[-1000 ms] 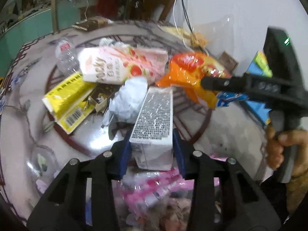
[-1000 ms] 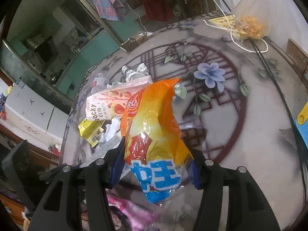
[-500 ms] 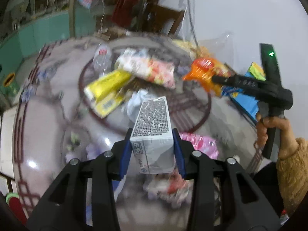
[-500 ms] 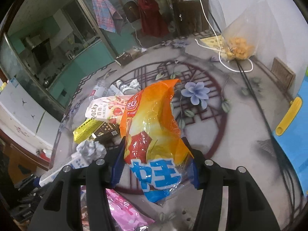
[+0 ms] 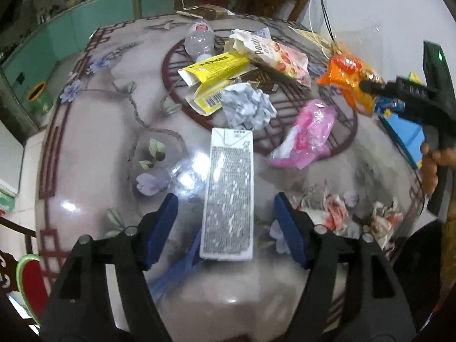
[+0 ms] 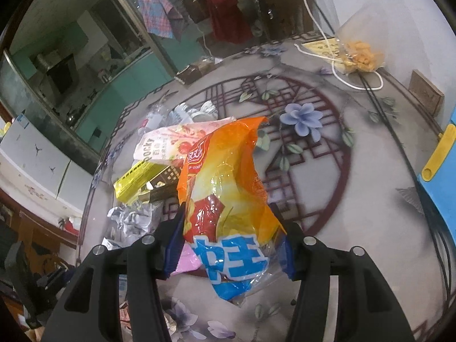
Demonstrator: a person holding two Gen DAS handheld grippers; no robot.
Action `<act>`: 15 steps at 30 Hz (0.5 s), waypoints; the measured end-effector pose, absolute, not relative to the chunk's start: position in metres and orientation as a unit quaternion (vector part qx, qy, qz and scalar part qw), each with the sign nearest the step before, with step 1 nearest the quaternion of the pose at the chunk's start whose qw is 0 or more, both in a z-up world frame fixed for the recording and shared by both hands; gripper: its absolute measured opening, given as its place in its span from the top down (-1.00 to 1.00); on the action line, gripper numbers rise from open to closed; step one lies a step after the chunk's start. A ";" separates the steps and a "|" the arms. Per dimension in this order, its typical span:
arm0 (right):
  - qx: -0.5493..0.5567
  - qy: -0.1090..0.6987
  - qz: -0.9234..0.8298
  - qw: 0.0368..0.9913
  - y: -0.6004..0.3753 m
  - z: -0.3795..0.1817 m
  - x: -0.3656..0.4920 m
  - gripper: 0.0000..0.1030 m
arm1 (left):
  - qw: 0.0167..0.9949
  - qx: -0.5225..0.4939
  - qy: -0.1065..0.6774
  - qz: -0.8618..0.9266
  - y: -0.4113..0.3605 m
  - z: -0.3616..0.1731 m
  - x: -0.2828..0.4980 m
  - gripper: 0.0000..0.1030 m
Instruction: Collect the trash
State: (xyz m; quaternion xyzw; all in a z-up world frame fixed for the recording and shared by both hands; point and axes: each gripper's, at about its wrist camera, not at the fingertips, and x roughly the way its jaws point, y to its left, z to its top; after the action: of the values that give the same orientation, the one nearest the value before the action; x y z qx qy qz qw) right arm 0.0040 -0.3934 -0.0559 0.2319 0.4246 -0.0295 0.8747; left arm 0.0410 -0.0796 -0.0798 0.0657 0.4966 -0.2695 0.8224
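Note:
My left gripper (image 5: 226,213) is open, its blue pads apart from the white carton (image 5: 229,193), which sits between the jaws without touching them, over the table's near edge. My right gripper (image 6: 230,236) is shut on an orange snack bag (image 6: 225,196) and holds it above the table; the bag also shows in the left wrist view (image 5: 349,81). On the table lie a crumpled foil ball (image 5: 248,108), a pink wrapper (image 5: 307,134), a yellow box (image 5: 213,69), a Pocky bag (image 5: 273,54) and a clear bottle (image 5: 199,40).
The round patterned table (image 5: 94,148) has crumpled wrappers (image 5: 353,213) near its front right edge. A bag of orange snacks (image 6: 359,54) with a white cord, a small wooden box (image 6: 427,94) and a blue item (image 6: 439,188) lie at the far right.
My left gripper has opened and let go of the white carton after drawing back towards the table's near edge. The right gripper still holds the orange bag, lifted slightly.

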 end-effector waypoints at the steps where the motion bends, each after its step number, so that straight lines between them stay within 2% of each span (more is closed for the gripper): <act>1: 0.230 0.426 -0.028 0.874 -0.392 -0.056 0.004 -0.04 | 0.821 0.061 0.500 -0.269 -0.082 -0.082 0.043 -0.30; 3: 0.230 0.427 -0.025 0.874 -0.391 -0.057 0.004 -0.04 | 0.814 0.056 0.510 -0.272 -0.090 -0.088 0.047 -0.24; 4: 0.231 0.425 -0.024 0.875 -0.392 -0.056 0.004 -0.04 | 0.811 0.059 0.515 -0.272 -0.094 -0.092 0.049 -0.01; 6: 0.232 0.420 -0.023 0.877 -0.393 -0.053 0.003 -0.03 | 0.811 0.072 0.516 -0.266 -0.100 -0.097 0.048 0.25; 9: 0.222 0.410 -0.025 0.884 -0.393 -0.047 0.000 -0.03 | 0.820 0.061 0.508 -0.257 -0.096 -0.093 0.049 0.28; 15: 0.207 0.380 -0.024 0.901 -0.386 -0.026 -0.009 -0.03 | 0.863 0.018 0.448 -0.232 -0.068 -0.053 0.046 0.28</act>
State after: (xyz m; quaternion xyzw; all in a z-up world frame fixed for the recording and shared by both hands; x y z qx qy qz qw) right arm -0.0094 -0.3857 -0.0264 0.2067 0.3797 -0.0243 0.9014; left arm 0.0455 -0.0677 -0.0535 0.0183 0.4477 -0.2321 0.8633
